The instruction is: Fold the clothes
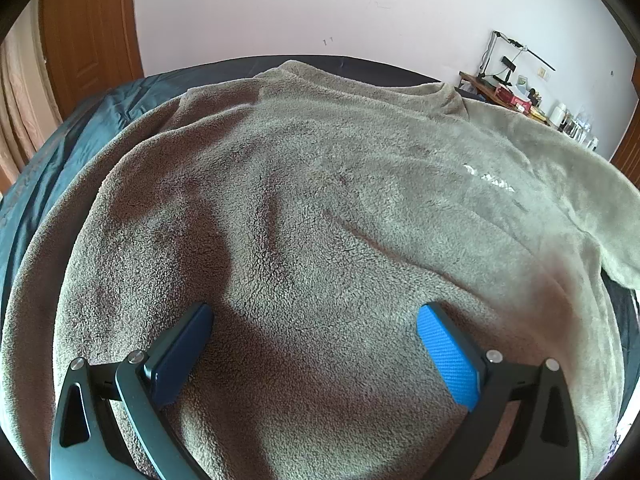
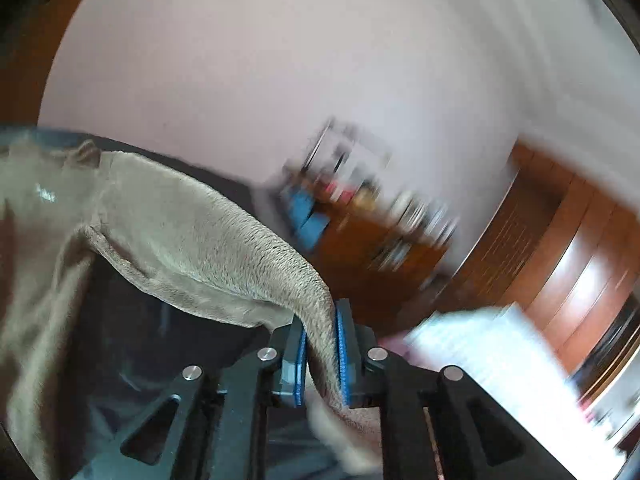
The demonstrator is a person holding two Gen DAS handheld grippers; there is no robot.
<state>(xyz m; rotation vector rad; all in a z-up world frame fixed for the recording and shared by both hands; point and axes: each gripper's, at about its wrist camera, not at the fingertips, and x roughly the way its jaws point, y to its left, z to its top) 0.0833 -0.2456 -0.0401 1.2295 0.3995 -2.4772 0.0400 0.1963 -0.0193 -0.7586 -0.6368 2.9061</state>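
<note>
Pale pink walls and brown wooden doors surround a bed with a dark blue-black cover (image 1: 60,152), and on it a large grey-brown fleece sweatshirt (image 1: 320,200) lies spread out flat, its collar toward the wall. Over its lower part the left gripper (image 1: 314,344) hovers with its blue pads wide apart and nothing between them. The right gripper (image 2: 320,344) is clamped on the end of the sweatshirt's sleeve (image 2: 224,248), which hangs lifted off the cover. I judge the fleece to be soft, thick and rather light, not slippery but floppy, so it will sag between holds. Good places to grip seem the cuff, the hem corners and the shoulder seams.
</note>
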